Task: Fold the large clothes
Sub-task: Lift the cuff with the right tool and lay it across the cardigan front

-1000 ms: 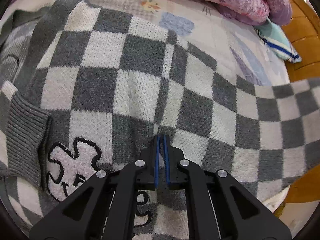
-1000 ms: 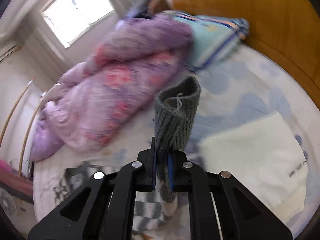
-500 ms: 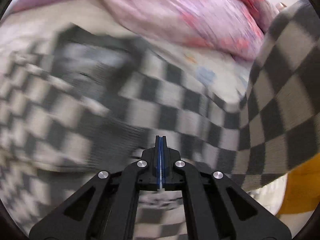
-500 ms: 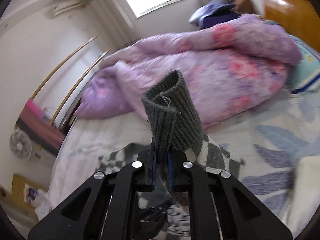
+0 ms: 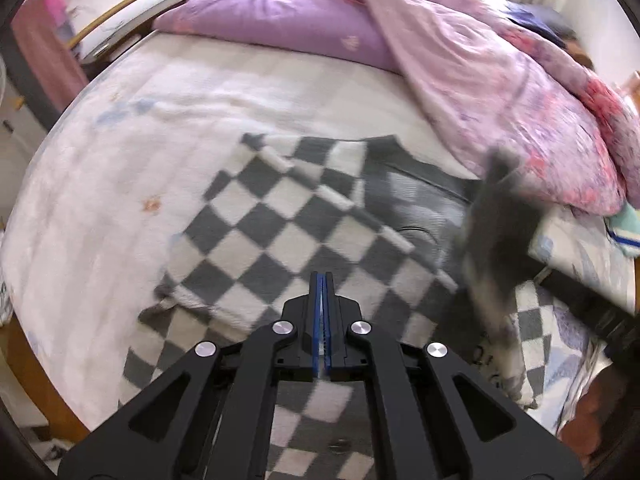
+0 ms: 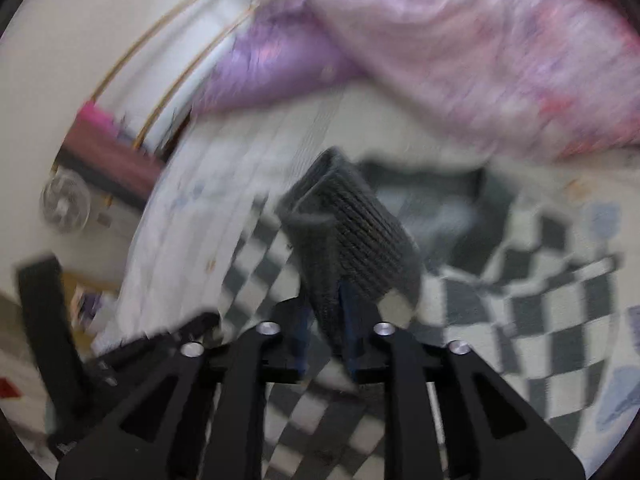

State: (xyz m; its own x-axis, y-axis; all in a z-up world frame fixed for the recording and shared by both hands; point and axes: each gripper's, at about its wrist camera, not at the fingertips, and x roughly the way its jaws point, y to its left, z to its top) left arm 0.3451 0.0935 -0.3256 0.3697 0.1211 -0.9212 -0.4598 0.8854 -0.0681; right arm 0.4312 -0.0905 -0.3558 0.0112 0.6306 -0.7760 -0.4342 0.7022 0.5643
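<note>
Bedroom; a bed (image 5: 132, 112) with a pale printed sheet fills both views. A purple and pink floral quilt (image 5: 500, 92) is heaped along the bed's far side. A small fan (image 6: 66, 202) stands beyond the bed, blurred, at the left of the right wrist view.

Sweater (image 5: 288, 240): grey and white checked knit, spread flat across the middle of the bed, its dark grey collar end lying near the quilt.

Sleeve cuff (image 6: 348, 236): dark grey ribbed knit, lifted above the sweater's body, standing up from between the right gripper's fingers (image 6: 349, 336). In the left wrist view it appears as a dark blur at the right.

Left gripper (image 5: 323, 328): fingers pressed together, blue pads meeting, nothing between them; it hangs over the sweater's checked body.

Right gripper (image 6: 326, 340): fingers opening, a gap showing beside the cuff, which sits loose between them.
</note>
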